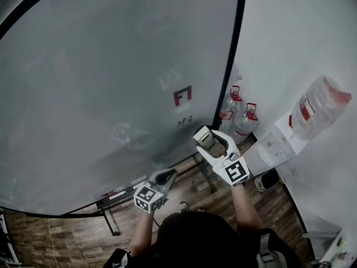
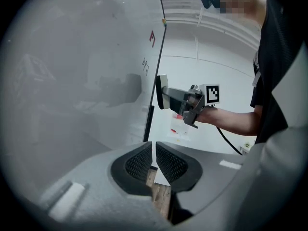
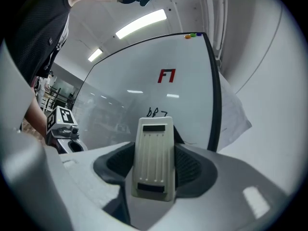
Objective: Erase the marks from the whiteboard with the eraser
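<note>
1. The right tongs [image 1: 210, 142] are clamped on the eraser [image 3: 154, 148]. Their pads press its two long sides, and its ribbed plastic back faces the right gripper camera. We judge it is gripped this way so that its far end leads toward the whiteboard [image 1: 111, 82].
2. The left tongs [image 2: 154, 160] are drawn nearly together, with only a thin slit between the pads and nothing in it. They hang lower and to the left of the right tongs, clear of the board. We judge they are parked there to keep out of the wiping path.
3. From the right tongs, the board stands straight ahead. The black scribble [image 3: 157, 112] sits just above the eraser's far end, and the red mark [image 3: 166, 75] is higher again along the same line.
4. Both marks are unwiped, so by our reading the erasing has not begun (the eraser seems lined up for the scribble first).
5. The board's dark right frame [image 3: 215, 95] runs just to the right of the right tongs. We cannot tell whether the eraser touches the board surface yet. In the left gripper view it looks close to the frame edge.
6. The eraser is well apart from the left tongs, up and to their right.
</note>
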